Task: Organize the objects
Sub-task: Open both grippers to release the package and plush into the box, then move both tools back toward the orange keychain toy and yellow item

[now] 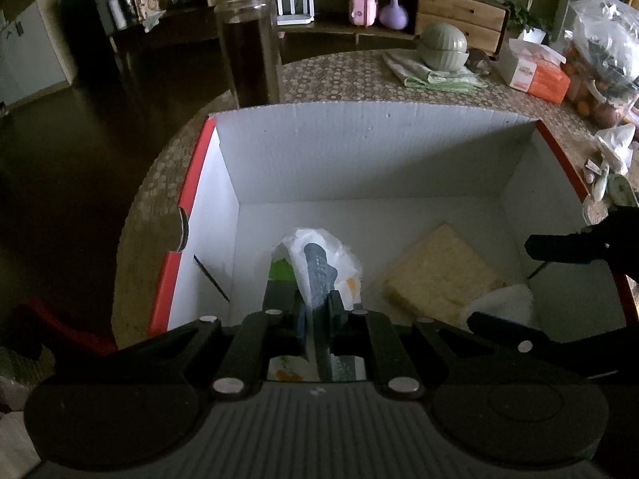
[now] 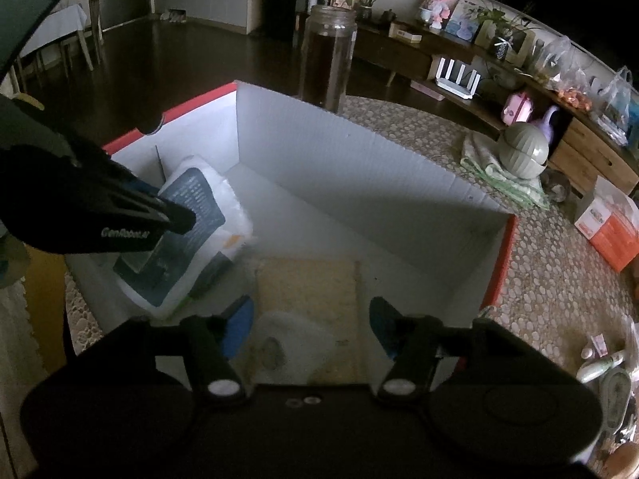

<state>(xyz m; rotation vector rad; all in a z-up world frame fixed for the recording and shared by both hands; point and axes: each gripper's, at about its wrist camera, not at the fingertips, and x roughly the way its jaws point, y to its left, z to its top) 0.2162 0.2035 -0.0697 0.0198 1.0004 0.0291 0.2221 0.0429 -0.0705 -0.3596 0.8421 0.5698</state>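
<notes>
- Left gripper (image 1: 317, 311) is clamped on a white plastic packet (image 1: 319, 267) with a dark printed panel, held inside the box near its left wall.
- Right gripper (image 2: 311, 327) stands spread, pads clear of anything; below its jaws lie a white rounded item (image 2: 287, 339) and a tan flat pad (image 2: 307, 279) on the box floor.
- White cardboard box (image 1: 359, 147) with red outer sides sits on a patterned table (image 2: 539, 279).
- Tall glass jar (image 1: 245, 44) stands just behind the box.
</notes>
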